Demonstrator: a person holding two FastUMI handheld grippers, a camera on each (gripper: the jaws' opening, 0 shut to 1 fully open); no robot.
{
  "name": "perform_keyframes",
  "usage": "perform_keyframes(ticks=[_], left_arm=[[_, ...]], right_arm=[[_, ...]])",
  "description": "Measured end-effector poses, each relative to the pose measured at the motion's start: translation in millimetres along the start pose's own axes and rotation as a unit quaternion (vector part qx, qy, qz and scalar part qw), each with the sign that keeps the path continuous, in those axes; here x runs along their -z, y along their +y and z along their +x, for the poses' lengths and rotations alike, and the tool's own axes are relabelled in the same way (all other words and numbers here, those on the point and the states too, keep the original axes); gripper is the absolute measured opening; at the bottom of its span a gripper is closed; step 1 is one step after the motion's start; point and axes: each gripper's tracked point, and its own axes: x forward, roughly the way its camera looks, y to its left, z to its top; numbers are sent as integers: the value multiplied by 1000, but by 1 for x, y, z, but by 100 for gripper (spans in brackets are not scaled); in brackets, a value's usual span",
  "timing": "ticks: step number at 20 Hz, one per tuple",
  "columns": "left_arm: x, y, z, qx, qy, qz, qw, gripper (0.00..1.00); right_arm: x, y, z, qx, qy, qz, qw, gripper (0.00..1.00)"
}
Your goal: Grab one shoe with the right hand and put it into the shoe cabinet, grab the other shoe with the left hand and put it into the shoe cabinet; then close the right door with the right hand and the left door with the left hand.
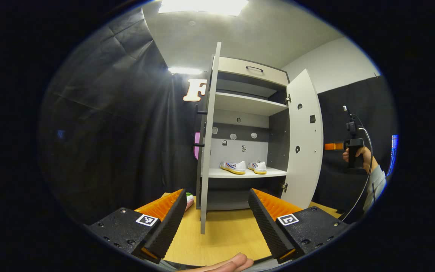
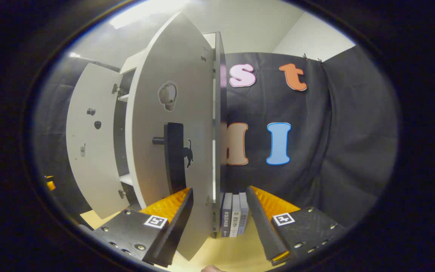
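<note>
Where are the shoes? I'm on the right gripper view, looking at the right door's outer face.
Observer: One shoe and the other shoe sit side by side on a cabinet shelf.
Operator: Is the left door shut?
Observer: No, the left door stands open, edge-on in the left gripper view.
Operator: And the left gripper?
Observer: The left gripper is open and holds nothing, apart from the cabinet.

The right door [image 2: 172,124] stands edge-on just before the right gripper [image 2: 219,211], blocking its left.
</note>
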Motion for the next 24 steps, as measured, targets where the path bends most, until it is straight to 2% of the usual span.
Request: perform_keyframes(ticks=[1, 3, 4, 6, 7, 8, 9, 10, 12, 15, 17, 19, 20, 24], left_arm=[[2, -2, 1, 3, 2, -1, 1000, 99], [5, -4, 3, 10, 3, -4, 1000, 99], [7, -5, 3, 14, 5, -7, 1000, 99], [14, -7, 4, 26, 14, -15, 999, 99], [18, -7, 4, 31, 21, -18, 999, 99], [21, -4, 6, 29, 25, -22, 999, 99], [23, -2, 8, 27, 30, -22, 999, 99], [25, 0, 9, 26, 33, -21, 999, 99], [24, 5, 13, 26, 30, -25, 999, 99], [17, 2, 14, 49, 8, -32, 998, 99], [16, 12, 13, 42, -2, -26, 999, 99], [14, 28, 12, 25, -6, -20, 999, 99], [12, 37, 13, 16, -10, -16, 1000, 99], [13, 60, 19, -13, -10, -4, 1000, 99]], right_arm=[[-2, 6, 1, 0, -1, -5, 1000, 82], [-3, 20, 4, -1, -5, -10, 1000, 82], [-2, 26, 5, 2, -7, -11, 1000, 87], [-4, 38, 9, 11, -14, -24, 1000, 86], [-6, 45, 11, 14, -17, -34, 999, 82], [-5, 49, 14, 16, -19, -45, 999, 86], [-6, 54, 17, 16, -20, -48, 999, 82], [-6, 65, 22, 15, -20, -43, 999, 86], [-2, 91, 29, 4, -16, -12, 1000, 82], [2, 120, 42, -24, -12, 50, 998, 87], [2, 120, 49, -16, -16, 64, 998, 94], [2, 115, 49, -4, -28, 60, 998, 96], [3, 112, 47, 2, -33, 55, 998, 94], [9, 110, 34, 1, -41, 64, 997, 96]])
